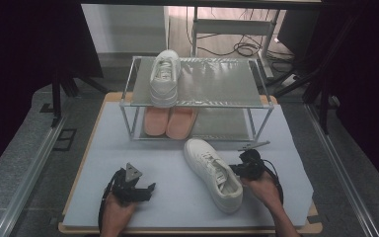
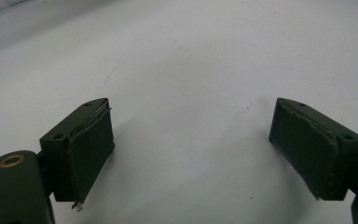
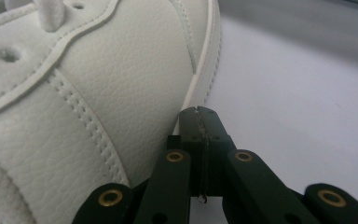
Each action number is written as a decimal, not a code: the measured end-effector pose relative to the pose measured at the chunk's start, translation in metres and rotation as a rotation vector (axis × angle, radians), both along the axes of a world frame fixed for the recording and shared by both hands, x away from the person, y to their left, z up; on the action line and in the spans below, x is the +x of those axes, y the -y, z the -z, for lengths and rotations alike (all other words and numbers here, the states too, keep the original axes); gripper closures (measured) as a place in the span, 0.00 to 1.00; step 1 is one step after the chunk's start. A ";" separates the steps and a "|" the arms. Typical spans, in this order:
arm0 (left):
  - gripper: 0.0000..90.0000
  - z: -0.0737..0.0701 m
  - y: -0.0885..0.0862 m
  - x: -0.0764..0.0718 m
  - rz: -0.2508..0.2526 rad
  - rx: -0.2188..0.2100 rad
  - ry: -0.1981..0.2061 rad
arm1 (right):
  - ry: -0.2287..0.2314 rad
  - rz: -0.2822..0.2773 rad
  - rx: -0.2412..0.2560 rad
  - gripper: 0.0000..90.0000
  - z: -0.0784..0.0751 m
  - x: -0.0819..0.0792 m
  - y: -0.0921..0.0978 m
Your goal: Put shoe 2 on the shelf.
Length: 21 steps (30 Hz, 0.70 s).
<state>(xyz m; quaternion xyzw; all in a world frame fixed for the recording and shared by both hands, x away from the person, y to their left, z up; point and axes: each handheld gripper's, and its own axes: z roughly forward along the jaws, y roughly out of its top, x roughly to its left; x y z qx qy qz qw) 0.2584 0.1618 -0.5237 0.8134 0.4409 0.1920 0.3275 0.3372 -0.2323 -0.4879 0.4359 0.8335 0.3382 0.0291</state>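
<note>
White sneaker lies on the mat; right gripper, jaws pressed together, nudges its side. Left gripper idles, jaws spread. Next: grasp it for the rack.

Both black tools show brass rivets, dark pads and trailing black cables.
</note>
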 end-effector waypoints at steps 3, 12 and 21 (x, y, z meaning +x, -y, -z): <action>0.15 0.000 0.000 0.000 0.000 0.000 0.000 | -0.001 -0.040 -0.007 1.00 0.000 0.007 -0.012; 0.15 0.000 0.000 0.000 0.000 0.003 0.002 | -0.005 -0.111 -0.022 1.00 0.001 0.021 -0.035; 0.15 0.000 0.000 -0.001 0.000 0.005 0.004 | 0.025 -0.077 -0.010 0.91 -0.007 0.017 -0.019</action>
